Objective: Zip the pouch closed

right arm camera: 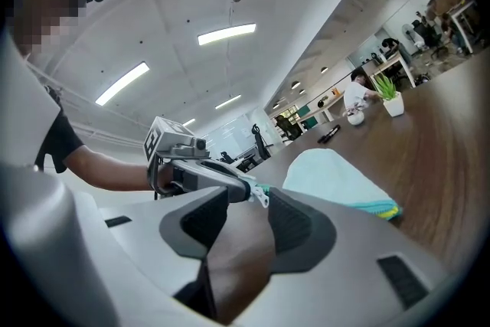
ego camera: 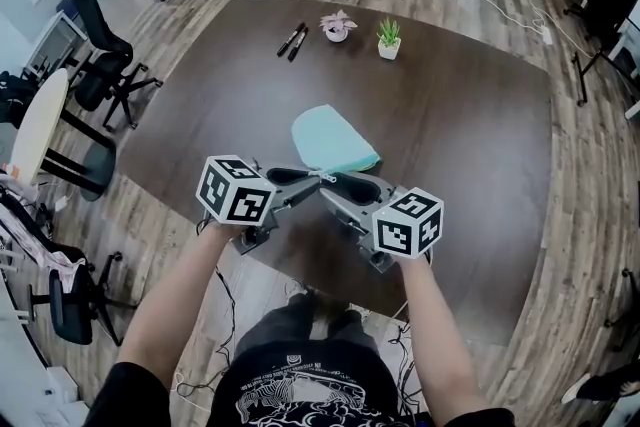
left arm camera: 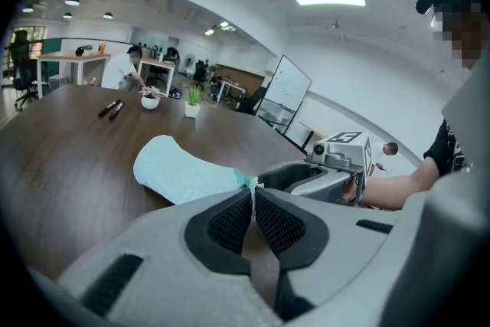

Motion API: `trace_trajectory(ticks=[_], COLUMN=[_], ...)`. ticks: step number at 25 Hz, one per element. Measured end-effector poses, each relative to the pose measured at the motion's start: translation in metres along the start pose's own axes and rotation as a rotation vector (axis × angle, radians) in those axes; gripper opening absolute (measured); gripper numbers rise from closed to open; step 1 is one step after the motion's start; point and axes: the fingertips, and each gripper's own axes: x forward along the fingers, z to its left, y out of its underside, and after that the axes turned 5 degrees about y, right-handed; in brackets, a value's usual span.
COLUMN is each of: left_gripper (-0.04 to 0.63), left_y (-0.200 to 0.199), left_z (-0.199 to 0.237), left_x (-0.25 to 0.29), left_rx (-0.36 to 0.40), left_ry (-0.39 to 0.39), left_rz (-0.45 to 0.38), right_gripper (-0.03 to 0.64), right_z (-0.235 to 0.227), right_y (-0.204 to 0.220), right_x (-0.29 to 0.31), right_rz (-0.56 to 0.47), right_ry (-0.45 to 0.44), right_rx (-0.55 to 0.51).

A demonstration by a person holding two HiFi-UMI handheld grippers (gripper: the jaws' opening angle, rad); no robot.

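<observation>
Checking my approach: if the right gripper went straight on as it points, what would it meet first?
Probably the white zipper pull on the pouch, just ahead of its open jaws; the left gripper pinches the pouch right behind it. Depth is unclear.

Brown table [ego camera: 470, 125] — markers [ego camera: 293, 41], pink plant [ego camera: 337, 23], green plant [ego camera: 389, 37].

The pouch [ego camera: 333, 139] is a soft, pale mint fabric bag with a darker teal zipper tape [ego camera: 352, 164] along its near edge, which ends in a yellow tip at the 4 o'clock corner. It lies on the dark wooden table [ego camera: 450, 115], its rounded end pointing toward 11 o'clock. The corner at 6 o'clock is raised, pinched in the left gripper [left arm camera: 253, 194], and a small white zipper pull [right arm camera: 262, 197] sticks out there.
</observation>
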Motion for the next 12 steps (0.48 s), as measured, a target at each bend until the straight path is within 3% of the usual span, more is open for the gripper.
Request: trace_trajectory(ticks=[12], left_gripper=[0.025], left_y=[0.001], left_z=[0.001], left_x=[0.003], left_rx=[-0.001], left_ry=[-0.014], left_rz=[-0.008], right_gripper=[0.064], right_z=[-0.013], right_y=[0.006], right_x=[0.001], right_rz=[0.016], right_ry=[0.101], right_rx=[0.014])
